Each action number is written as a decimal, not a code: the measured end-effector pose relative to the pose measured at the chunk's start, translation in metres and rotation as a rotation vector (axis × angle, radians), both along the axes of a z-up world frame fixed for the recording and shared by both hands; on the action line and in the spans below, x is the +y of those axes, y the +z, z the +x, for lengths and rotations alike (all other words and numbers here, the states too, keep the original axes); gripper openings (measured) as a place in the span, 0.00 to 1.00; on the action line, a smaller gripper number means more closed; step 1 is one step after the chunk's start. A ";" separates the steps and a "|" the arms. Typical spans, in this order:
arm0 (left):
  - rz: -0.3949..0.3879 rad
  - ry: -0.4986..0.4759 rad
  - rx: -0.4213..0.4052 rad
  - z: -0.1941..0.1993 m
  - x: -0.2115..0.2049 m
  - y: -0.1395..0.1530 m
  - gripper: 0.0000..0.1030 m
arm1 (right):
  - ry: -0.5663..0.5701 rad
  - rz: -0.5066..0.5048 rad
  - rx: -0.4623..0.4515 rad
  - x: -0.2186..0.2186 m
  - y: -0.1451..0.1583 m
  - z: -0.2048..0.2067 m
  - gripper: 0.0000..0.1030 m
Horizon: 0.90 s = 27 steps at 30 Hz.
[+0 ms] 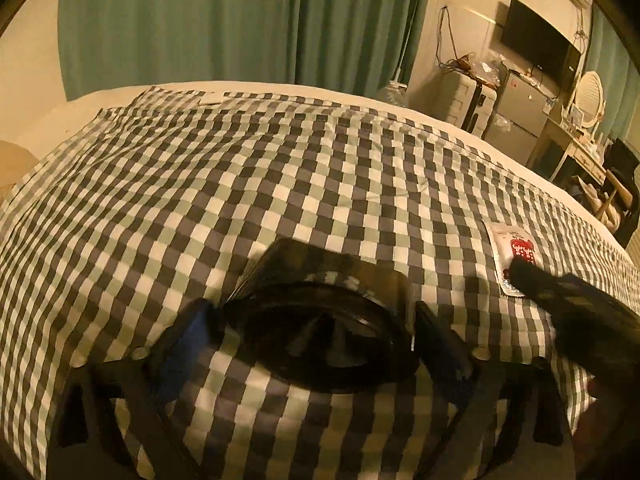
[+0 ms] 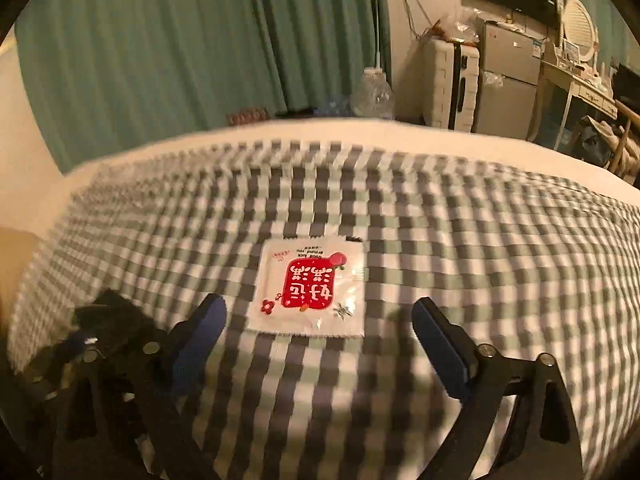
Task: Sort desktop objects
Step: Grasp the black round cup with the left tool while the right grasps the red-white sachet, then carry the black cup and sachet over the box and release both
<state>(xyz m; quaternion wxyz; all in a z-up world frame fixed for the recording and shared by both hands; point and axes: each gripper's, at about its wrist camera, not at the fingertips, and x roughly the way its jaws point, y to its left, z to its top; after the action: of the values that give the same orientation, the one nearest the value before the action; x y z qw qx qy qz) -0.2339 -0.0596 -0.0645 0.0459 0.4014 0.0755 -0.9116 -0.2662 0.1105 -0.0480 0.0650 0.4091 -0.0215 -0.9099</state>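
The left gripper (image 1: 316,320) is hovering with its jaws standing wide on either side of a dark, see-through plastic container (image 1: 320,320) lying on the checked cloth (image 1: 240,184), and whether the pads are touching it cannot be told. The right gripper (image 2: 320,320) is holding its jaws apart and empty, just short of a white packet with a red label (image 2: 310,288) lying flat on the same cloth.
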 end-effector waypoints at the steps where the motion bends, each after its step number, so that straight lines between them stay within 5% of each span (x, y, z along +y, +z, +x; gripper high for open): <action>1: -0.008 0.004 0.003 -0.001 0.000 0.000 0.75 | -0.010 0.022 -0.019 -0.004 -0.006 -0.005 0.88; 2: -0.009 0.007 0.002 0.000 -0.001 0.001 0.76 | -0.021 0.048 -0.023 -0.010 -0.009 -0.005 0.81; 3: -0.006 0.007 0.002 0.001 -0.001 0.002 0.76 | -0.022 0.083 -0.013 -0.013 -0.007 -0.003 0.53; 5: -0.016 0.014 -0.001 0.005 0.001 0.003 0.76 | 0.014 0.132 -0.012 -0.021 0.000 0.003 0.17; 6: -0.018 0.014 -0.005 0.009 0.002 0.004 0.75 | 0.032 0.129 -0.023 -0.022 0.002 0.008 0.08; 19: 0.035 0.007 -0.062 0.141 0.018 0.033 0.75 | 0.085 -0.057 -0.015 0.059 0.057 0.175 0.05; 27: 0.040 -0.178 0.054 0.222 0.097 0.125 0.75 | 0.054 -0.142 0.100 0.137 0.151 0.273 0.05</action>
<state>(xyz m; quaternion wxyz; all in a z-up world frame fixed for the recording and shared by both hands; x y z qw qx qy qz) -0.0115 0.0372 0.0603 -0.0456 0.3825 0.0591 -0.9209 0.0069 0.2477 0.1034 0.1193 0.3579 -0.0716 -0.9234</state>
